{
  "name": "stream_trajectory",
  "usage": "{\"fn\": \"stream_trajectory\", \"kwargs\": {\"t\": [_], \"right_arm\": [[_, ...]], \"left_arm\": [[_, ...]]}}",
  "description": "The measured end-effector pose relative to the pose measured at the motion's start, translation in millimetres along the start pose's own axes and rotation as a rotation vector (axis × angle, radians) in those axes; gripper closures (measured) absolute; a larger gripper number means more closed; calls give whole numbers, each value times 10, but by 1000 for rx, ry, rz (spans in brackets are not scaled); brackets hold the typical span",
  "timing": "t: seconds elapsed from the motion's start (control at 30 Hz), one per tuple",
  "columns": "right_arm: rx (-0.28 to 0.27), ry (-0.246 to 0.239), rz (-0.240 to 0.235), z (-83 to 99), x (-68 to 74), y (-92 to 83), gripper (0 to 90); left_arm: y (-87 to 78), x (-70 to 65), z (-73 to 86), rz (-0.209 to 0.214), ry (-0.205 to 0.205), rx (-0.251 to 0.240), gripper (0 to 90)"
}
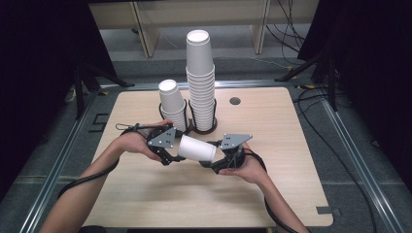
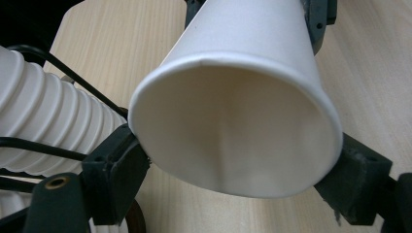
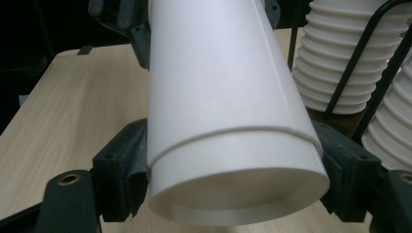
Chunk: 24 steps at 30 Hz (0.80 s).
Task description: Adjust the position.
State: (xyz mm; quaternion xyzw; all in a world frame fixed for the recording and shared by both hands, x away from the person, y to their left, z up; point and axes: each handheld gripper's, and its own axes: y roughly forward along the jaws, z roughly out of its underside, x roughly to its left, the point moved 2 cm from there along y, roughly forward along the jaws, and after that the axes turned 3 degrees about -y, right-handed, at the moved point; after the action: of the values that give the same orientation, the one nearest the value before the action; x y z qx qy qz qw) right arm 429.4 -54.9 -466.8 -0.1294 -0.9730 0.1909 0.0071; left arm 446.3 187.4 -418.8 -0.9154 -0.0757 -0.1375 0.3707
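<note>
Both tongs grasp white paper cups held level above the wooden table (image 1: pixel 145 194): the left gripper (image 1: pixel 171 149) pinches the rim of one cup (image 2: pixel 233 131), the right gripper (image 1: pixel 219 158) clamps the nested cups (image 3: pixel 228 116). Just behind stand two cup stacks (image 1: pixel 200 82) in a black wire holder (image 1: pixel 201 127).
</note>
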Motion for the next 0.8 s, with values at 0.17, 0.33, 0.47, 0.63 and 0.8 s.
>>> {"fn": "stream_trajectory", "kwargs": {"t": [0.17,0.33,0.47,0.63,0.8], "right_arm": [[3,13,13,-5,-4,3,210],[-10,4,20,-26,-28,-18,197],[-8,-3,26,-34,-30,-37,164],[-15,-9,53,-45,-32,-64,151],[-10,-22,82,-72,-32,-113,151]], "left_arm": [[-4,-1,-23,13,10,17,199],[-3,6,-37,-3,-3,7,204],[4,8,-37,-8,-2,7,207],[-7,29,-44,-23,-7,33,213],[-42,49,-83,-37,23,105,215]]}}
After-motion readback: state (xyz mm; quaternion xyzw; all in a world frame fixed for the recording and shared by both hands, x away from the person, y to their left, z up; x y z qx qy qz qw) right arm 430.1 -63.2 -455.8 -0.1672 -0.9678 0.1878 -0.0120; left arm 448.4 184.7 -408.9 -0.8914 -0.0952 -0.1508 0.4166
